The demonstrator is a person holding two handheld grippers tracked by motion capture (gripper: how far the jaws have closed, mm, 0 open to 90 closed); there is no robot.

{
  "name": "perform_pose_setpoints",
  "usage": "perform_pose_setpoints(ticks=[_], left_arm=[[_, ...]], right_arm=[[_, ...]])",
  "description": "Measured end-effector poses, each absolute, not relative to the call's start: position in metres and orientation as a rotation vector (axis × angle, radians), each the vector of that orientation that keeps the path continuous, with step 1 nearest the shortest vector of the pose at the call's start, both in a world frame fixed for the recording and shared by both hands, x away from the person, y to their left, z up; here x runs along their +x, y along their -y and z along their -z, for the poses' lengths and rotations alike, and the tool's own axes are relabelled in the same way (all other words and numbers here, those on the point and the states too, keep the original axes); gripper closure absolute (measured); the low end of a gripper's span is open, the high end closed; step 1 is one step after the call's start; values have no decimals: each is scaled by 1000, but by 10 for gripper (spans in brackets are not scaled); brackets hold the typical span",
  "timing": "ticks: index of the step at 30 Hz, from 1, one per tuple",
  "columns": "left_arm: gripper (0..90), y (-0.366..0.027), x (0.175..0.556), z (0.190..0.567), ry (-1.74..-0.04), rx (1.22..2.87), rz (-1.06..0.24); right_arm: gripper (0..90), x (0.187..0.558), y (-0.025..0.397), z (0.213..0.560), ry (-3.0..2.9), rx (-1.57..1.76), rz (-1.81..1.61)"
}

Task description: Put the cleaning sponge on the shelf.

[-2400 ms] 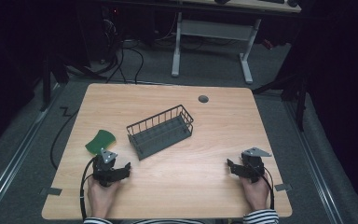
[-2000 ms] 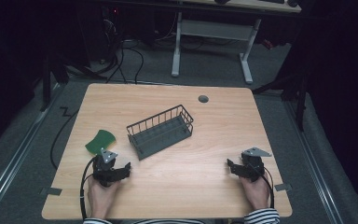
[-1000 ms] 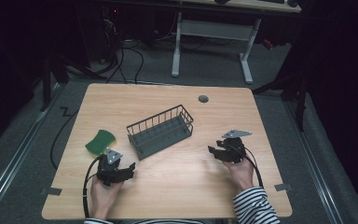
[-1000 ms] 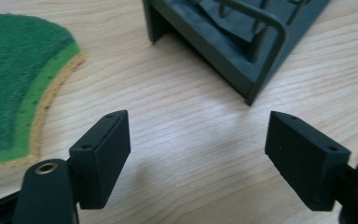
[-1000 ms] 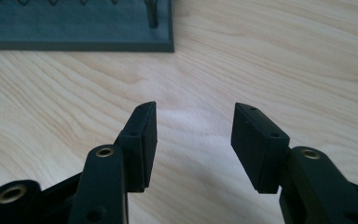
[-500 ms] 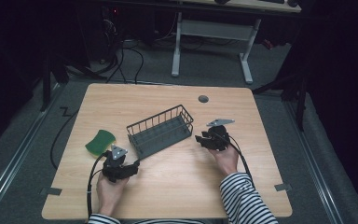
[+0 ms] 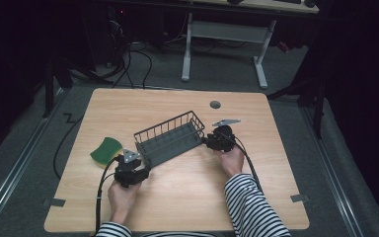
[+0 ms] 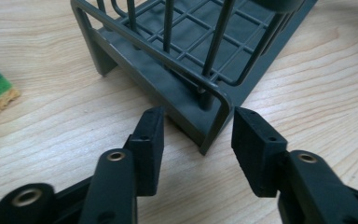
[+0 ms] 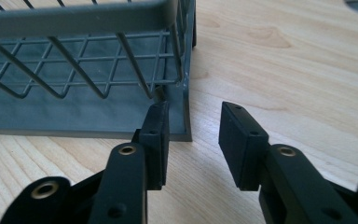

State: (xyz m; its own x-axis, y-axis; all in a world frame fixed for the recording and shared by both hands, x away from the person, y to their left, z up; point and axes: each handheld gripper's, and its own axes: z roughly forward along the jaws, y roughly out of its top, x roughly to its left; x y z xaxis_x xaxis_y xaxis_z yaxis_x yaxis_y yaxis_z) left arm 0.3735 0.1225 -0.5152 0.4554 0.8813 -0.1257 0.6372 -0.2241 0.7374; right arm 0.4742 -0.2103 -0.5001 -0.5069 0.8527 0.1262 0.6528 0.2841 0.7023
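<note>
A: Basket (image 7: 170, 140) sits mid-table, sponge (image 7: 106, 150) beside it. Left gripper (image 8: 196, 133) and right gripper (image 9: 191, 140)?
B: Both agape, each straddling an end corner; likely lining up a two-ended lift.

Since the earlier pictures both grippers have moved away from the near edge of the table toward the basket (image 7: 169, 138). The right gripper (image 7: 210, 141) made the bigger move: it started near the table's right near corner and went toward 10 o'clock, and now it is at the right end of the basket. In the right gripper view its jaws stand apart on both sides of the basket's corner post. The left gripper (image 7: 139, 167) moved only a little, toward 1 o'clock, up to the basket's left near corner. In the left gripper view its parted jaws are around that corner. The right sleeve (image 7: 249, 200) now reaches far over the table.
</note>
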Motion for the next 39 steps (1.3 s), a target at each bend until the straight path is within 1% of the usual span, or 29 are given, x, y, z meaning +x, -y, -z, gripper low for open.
perform_pose_setpoints(ticks=[2,3,4,5,7,8,10,12,13,14,17,18,20,27,31,36,39], left_arm=[[578,-122,374,515,-1268,1961,-413],[607,-122,375,516,-1267,1961,-401],[607,-122,375,516,-1267,1960,-398],[640,-122,376,516,-1266,1962,-394],[668,-121,377,517,-1263,1968,-383],[668,-121,377,517,-1261,1969,-382],[718,-121,377,517,-1260,1968,-386],[734,-121,377,516,-1259,1960,-382],[756,-121,377,516,-1258,1960,-380],[756,-121,377,516,-1256,1963,-380],[792,-120,378,515,-1251,1968,-379],[819,-120,379,514,-1249,1970,-373],[825,-120,381,514,-1249,1969,-355],[836,-113,392,510,-1228,2026,-361],[846,-107,404,507,-1221,2063,-372],[846,-104,422,505,-1232,2052,-339],[846,-99,434,505,-1231,2064,-342]], right_arm=[[668,475,210,502,-2285,1387,-1049],[687,477,209,504,-2282,1398,-1051],[687,477,209,504,-2282,1398,-1051],[709,479,209,505,-2277,1391,-1058],[731,481,208,504,-2288,1393,-1049],[731,481,208,504,-2288,1393,-1049],[782,483,205,502,-2293,1376,-1036],[800,484,204,502,-2290,1362,-1037],[844,484,201,501,-2295,1335,-1021],[844,484,201,501,-2295,1335,-1021],[858,484,199,501,-2296,1310,-1001],[860,484,200,501,-2295,1314,-1008],[860,484,200,501,-2294,1313,-1009],[861,484,207,500,-2288,1319,-992],[861,486,213,500,-2271,1339,-991],[861,489,220,500,-2242,1355,-984],[861,490,224,500,-2224,1366,-968]])
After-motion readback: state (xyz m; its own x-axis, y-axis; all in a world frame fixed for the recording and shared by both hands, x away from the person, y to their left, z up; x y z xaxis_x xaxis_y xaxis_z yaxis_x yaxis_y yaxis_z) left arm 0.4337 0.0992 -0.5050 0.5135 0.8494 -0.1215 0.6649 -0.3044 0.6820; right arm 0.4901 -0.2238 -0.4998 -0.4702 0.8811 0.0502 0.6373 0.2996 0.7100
